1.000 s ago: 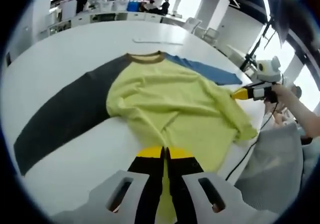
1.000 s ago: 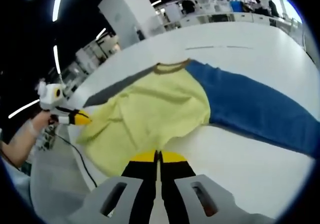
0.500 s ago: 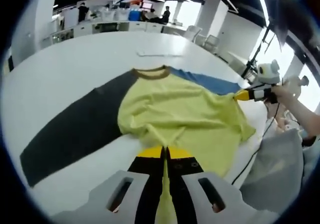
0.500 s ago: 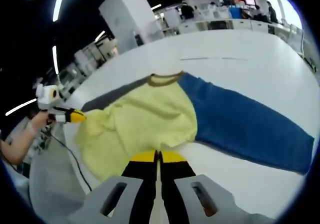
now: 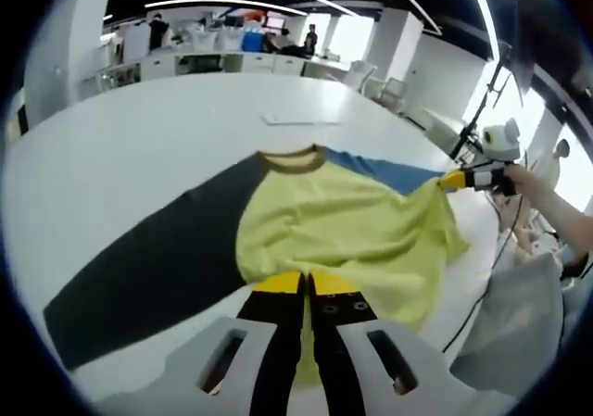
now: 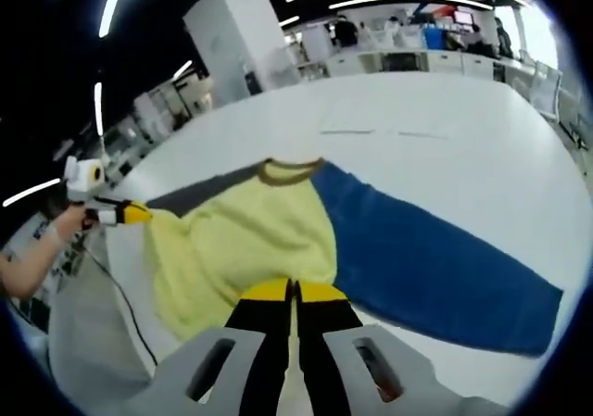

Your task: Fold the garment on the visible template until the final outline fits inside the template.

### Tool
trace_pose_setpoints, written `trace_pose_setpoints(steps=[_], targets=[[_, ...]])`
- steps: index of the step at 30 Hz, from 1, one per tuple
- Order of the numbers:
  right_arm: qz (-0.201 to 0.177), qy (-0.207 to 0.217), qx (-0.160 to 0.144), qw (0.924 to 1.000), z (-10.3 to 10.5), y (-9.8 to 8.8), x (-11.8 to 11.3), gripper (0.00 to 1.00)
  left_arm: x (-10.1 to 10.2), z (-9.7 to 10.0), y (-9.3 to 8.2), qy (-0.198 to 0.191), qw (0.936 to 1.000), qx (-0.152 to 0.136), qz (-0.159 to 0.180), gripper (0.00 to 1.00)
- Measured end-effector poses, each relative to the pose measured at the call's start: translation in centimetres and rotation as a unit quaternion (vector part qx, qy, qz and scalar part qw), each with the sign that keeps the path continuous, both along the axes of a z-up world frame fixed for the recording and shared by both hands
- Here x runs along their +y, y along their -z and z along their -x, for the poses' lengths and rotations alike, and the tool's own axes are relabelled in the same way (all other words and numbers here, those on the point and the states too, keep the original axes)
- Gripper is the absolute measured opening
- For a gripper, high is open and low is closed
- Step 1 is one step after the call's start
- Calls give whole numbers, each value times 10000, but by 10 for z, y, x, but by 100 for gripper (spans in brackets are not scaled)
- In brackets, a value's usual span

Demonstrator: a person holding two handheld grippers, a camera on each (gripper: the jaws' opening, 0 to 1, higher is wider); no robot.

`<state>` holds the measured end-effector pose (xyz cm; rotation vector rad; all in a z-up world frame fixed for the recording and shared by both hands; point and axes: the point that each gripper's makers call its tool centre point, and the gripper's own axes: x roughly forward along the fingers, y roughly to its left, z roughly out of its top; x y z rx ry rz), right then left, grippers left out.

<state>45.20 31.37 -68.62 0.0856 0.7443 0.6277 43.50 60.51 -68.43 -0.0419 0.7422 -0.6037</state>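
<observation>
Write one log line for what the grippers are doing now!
left gripper: shut on shirt hem | right gripper: shut on shirt hem | shirt: spread on table

I count one garment on one white table, with two long sleeves: one dark grey, one blue. Two grippers: my left, my right.

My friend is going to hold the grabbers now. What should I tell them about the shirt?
Left gripper: jaws shut on the yellow hem of the shirt.
Right gripper: jaws shut on the hem too, at the other corner.
The shirt lies on the white table, collar away from you, dark grey sleeve spread to one side, blue sleeve to the other.
Done: both hem corners gripped and lifted.
Left: all folding; no fold lies flat yet. I cannot make out a template outline.
</observation>
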Motion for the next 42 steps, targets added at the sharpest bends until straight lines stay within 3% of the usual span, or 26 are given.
trace_pose_setpoints(steps=[23, 30, 42], targets=[[286, -17, -79, 9996, -42, 11, -14, 1, 23, -44, 0, -147, 9994, -183, -253, 0], [382, -49, -73, 9992, -54, 15, -15, 1, 24, -61, -1, -59, 9981, -346, -510, 0], [564, 64, 54, 9984, -72, 35, -18, 1, 25, -85, 12, -84, 9978, -316, -571, 0]])
